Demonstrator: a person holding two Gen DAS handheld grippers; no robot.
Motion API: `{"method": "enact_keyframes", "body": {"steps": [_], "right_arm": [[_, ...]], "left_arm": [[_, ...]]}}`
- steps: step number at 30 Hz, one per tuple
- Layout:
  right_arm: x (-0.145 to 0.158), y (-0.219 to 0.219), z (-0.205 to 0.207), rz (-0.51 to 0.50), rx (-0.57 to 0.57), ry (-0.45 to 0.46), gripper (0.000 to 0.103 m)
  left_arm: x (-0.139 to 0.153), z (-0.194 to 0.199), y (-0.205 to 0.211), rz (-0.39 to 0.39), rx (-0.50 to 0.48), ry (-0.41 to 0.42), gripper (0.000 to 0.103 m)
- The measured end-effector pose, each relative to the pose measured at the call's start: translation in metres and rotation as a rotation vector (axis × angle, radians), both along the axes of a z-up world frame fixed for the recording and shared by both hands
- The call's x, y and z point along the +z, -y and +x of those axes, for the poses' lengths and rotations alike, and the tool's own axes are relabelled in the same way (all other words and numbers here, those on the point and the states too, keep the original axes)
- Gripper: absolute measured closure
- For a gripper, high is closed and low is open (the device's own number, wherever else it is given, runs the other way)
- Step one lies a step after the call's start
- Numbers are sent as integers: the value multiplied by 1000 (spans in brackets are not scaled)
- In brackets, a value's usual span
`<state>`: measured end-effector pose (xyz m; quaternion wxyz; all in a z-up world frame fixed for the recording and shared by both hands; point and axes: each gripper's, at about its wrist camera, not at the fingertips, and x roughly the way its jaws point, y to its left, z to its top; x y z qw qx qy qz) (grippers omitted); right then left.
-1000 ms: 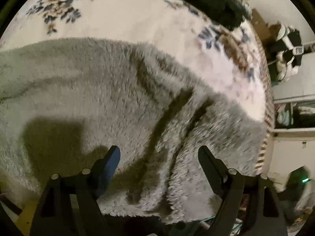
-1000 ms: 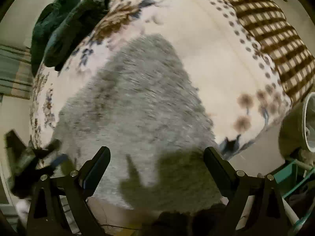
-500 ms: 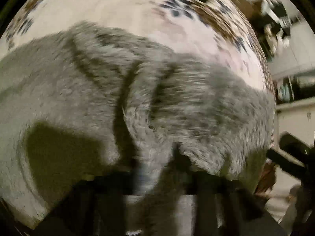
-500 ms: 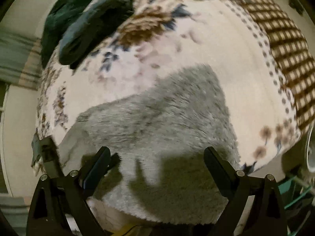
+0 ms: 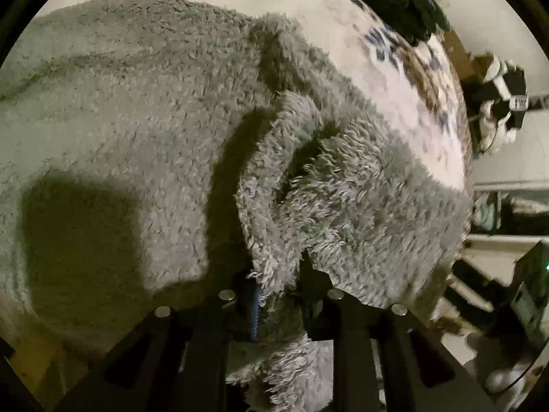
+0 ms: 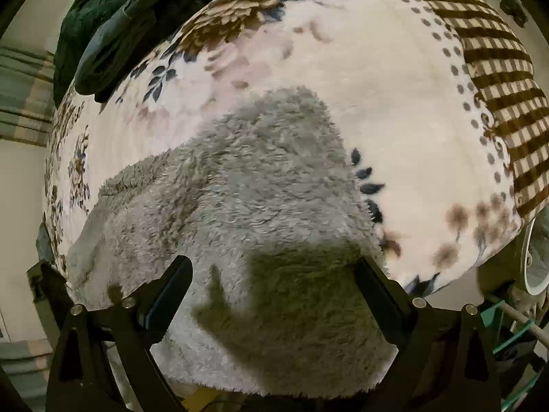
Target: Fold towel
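Floral blanket (image 6: 343,79), background. Grey towel (image 6: 247,199), centre frame. Left gripper (image 5: 278,274) pinches its bunched near edge, lower centre. Right gripper (image 6: 271,292) wide, empty, above the near edge.

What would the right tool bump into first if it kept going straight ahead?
Most likely the grey towel. The right tool is open, and the fluffy towel fills the view just ahead of it on the flowery blanket. The exact gap is hard to judge.

A floral blanket (image 6: 394,110) carries the grey towel (image 6: 260,185) and dark clothes (image 6: 113,37).
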<state>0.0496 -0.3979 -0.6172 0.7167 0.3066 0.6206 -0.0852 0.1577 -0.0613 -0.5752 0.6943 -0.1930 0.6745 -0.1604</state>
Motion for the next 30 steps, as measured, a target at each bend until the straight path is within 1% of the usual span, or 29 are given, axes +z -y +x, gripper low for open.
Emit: {"method": "enact_keyframes", "body": {"steps": [1, 2, 3, 4, 5, 6, 7, 9, 10, 12, 14, 16, 19, 21, 23, 24, 26, 27, 28, 29, 30], "right_arm": [[2, -2, 1, -4, 6, 4, 6], [3, -4, 1, -9, 13, 6, 6], [5, -6, 1, -16, 21, 8, 6], [6, -8, 1, -22, 29, 10, 6], [7, -11, 0, -29, 38, 13, 6], [8, -13, 0, -34, 44, 13, 6], [8, -16, -1, -35, 50, 12, 6], [7, -21, -4, -29, 55, 13, 6], [6, -23, -5, -23, 58, 13, 6], [4, -29, -7, -12, 72, 8, 6], [2, -38, -6, -24, 102, -4, 6], [0, -45, -4, -42, 131, -15, 6], [-7, -58, 1, -64, 166, -37, 6], [-13, -66, 5, -78, 178, -49, 6], [-17, -75, 9, -95, 182, -51, 6], [-19, -79, 11, -104, 186, -52, 6], [-23, -87, 15, -125, 195, -52, 6], [-25, -91, 17, -133, 201, -50, 6], [-26, -95, 19, -143, 205, -50, 6], [-27, -98, 20, -154, 208, -51, 6], [-28, -100, 21, -159, 207, -51, 6]], "left_arm": [[4, 1, -1, -13, 9, 11, 77], [10, 1, -4, -4, 18, 30, 67], [15, 1, -6, 4, 23, 51, 60], [21, 0, -11, 8, 29, 70, 41], [26, -1, -18, 11, 43, 85, 24], [31, -2, -27, 4, 69, 99, 22], [35, -3, -35, -2, 91, 110, 22], [43, -8, -63, 12, 155, 142, 21], [48, -13, -83, 32, 201, 164, 21], [47, -18, -114, 72, 292, 181, 21], [39, -30, -164, 94, 429, 176, 21], [20, -39, -216, 98, 577, 148, 22], [-2, -41, -265, 121, 706, 153, 23], [-16, -34, -283, 92, 759, 167, 23], [-28, -23, -294, 71, 779, 180, 23], [-33, -17, -296, 76, 786, 178, 23], [-36, -6, -301, 77, 800, 212, 23], [-34, 1, -297, 83, 796, 230, 25], [-32, 5, -296, 85, 785, 254, 46], [-31, 9, -293, 79, 774, 270, 78], [-28, 10, -292, 80, 761, 283, 79]]}}
